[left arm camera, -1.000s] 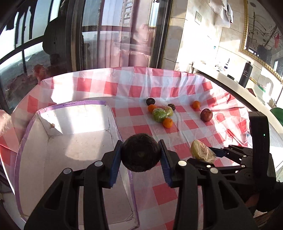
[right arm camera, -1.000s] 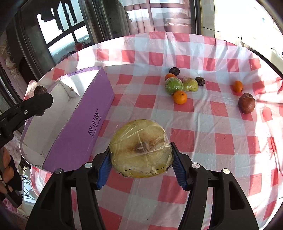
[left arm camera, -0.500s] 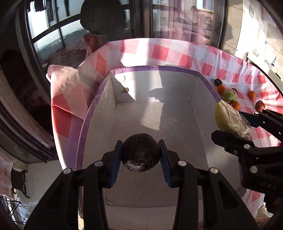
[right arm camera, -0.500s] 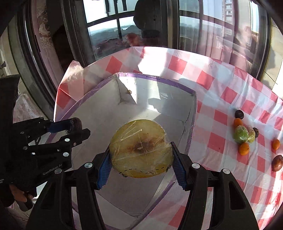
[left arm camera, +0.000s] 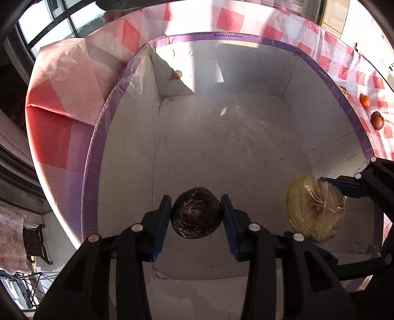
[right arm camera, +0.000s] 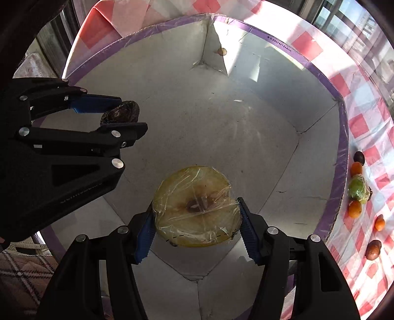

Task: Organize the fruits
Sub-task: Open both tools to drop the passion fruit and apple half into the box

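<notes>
Red-checked tablecloth, window frame beyond

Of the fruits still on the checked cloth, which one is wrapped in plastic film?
The green fruit, lying between two bare orange fruits.

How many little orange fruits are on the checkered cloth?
3 orange fruits, all right of the box: one beside the dark fruit, one below the wrapped green fruit, one farther out. The box wall may hide more.
</notes>
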Available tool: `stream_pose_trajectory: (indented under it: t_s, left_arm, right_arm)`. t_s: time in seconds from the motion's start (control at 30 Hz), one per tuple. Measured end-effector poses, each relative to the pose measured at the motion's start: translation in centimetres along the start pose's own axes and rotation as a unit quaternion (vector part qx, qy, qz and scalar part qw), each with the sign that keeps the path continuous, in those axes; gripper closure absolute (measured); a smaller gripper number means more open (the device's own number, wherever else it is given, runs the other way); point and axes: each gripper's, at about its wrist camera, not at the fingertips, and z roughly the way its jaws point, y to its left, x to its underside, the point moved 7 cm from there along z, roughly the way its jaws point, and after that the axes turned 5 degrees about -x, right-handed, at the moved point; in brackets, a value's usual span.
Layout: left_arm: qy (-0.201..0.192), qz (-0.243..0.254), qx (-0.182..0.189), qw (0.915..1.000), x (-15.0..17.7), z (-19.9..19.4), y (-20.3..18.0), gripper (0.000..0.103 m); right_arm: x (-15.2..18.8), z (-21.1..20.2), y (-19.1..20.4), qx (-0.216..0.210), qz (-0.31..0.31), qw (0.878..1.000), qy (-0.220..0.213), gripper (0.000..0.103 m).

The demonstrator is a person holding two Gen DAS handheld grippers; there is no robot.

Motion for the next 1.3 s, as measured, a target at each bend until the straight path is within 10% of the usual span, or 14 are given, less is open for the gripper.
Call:
stream_pose_trajectory:
  t_s: [0.4,1.0,1.13,1.3]
  left_arm:
    - [0.034,0.050,0.006,0.9981,2.1,1.5,-1.5,0.051]
    - [0.097,0.039,0.036,0.9939,7.2,-0.1,-0.6,0.044]
    - [0.047,0.006,0.028,0.9985,5.2,-2.3,0.1,0.041]
    - [-0.149,-0.048,0.001,0.9876,0.4,-10.0,0.9,0.009]
  right_arm:
    - [0.5,0.5,0.6,-0.010,0.012,1.000,0.018,0.029]
    - [3.4,-0.8,5.0,-0.136,-0.024,0.988,0.063,0.028]
    - [2.2,-3.8,4.1,-0.117,-0.039,0.992,-0.001,0.026]
    - [1.3,-10.1,0.4,-0.103,-0.002,0.986,-0.134,0.018]
